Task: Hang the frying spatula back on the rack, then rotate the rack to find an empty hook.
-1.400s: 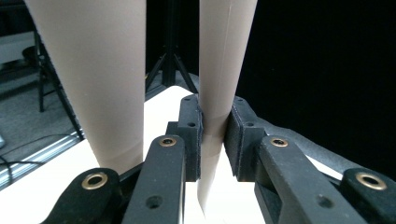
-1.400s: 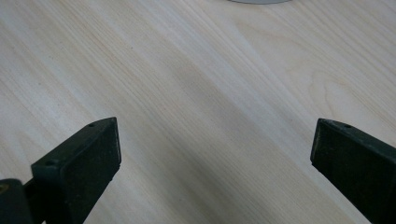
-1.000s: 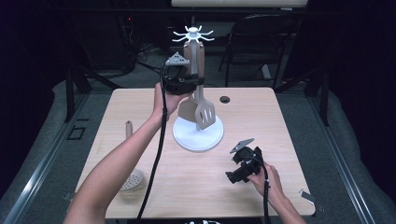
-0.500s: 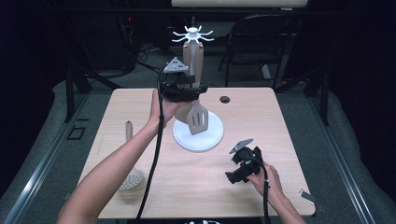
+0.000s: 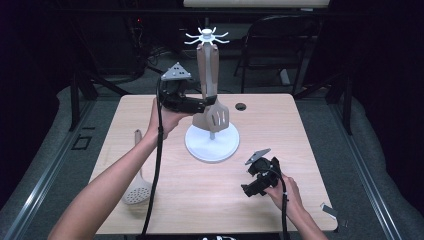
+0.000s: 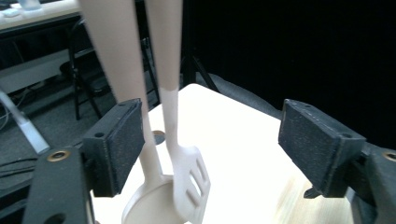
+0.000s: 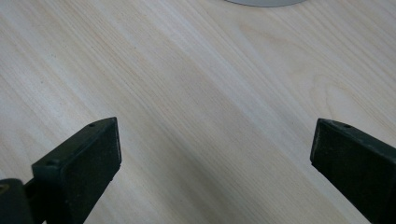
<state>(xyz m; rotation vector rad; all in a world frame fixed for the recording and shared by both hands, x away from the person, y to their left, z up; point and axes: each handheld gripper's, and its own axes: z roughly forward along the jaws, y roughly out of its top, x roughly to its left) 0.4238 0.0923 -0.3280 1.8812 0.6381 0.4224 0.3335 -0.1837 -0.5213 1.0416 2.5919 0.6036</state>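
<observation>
While two spatulas (image 5: 216, 116) hang, one skimmer (image 5: 138, 190) lies.

Beige slotted spatula (image 5: 216, 116), white stand (image 5: 212, 144)

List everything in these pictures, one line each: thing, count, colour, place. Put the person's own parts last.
Utensil stand: 1, white, round base at the table's middle, hook crown on top of its post.
Slotted turner: 1, beige, hanging from the stand's hooks.
Second utensil: 1, beige, hanging beside the turner; its kind cannot be told.
Skimmer spoon: 1, beige, lying flat near the table's left edge.
Table: 1, light wood.
Grommet: 1, black, in the tabletop behind the stand.
Folding chair: 1, black, behind the table.
Left gripper: 1, black, jaws just opened, beside the hanging utensils, pressing neither.
Right gripper: 1, black, open, low over the table's near right.
Forearms: 2, entering from the bottom edge.
</observation>
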